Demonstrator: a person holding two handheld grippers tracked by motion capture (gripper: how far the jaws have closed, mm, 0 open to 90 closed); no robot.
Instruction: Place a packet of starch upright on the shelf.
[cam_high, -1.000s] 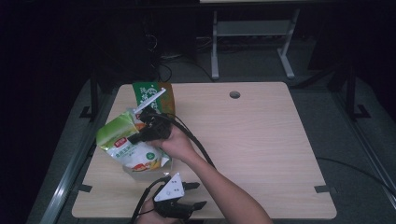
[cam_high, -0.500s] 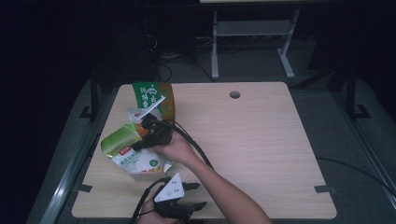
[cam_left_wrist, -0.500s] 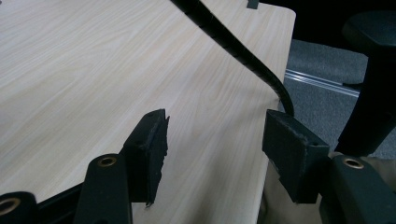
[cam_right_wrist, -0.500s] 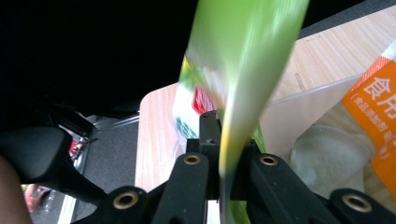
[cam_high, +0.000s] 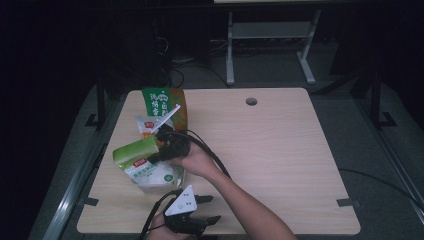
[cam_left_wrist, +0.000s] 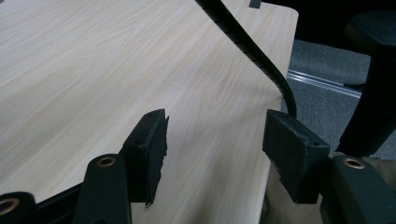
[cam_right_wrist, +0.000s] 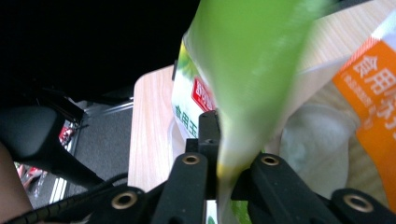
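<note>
We hold the green-topped bag (cam_high: 136, 152) with our right gripper (cam_high: 161, 150), whose jaws are pressed together on the green top edge of the bag (cam_right_wrist: 243, 84), as the right gripper view shows closely. The bag lies on the left part of the table (cam_high: 280, 160), its white lower part with powder resting on the wood, and the top seems a little lifted. We judge that the grasp is done, and what is left is to carry or place the bag somewhere; where exactly we cannot tell. Our left gripper (cam_high: 200, 209) waits at the near edge of the table, with its jaws apart and nothing between them, above bare wood (cam_left_wrist: 93, 70). Just behind the held bag there is a small white and orange bag (cam_high: 149, 124), and behind that a tall green package (cam_high: 163, 104) stands upright. These two are close, so a move away from us could push them. The cable (cam_high: 207, 152) of the right gripper runs back over the table toward us.
</note>
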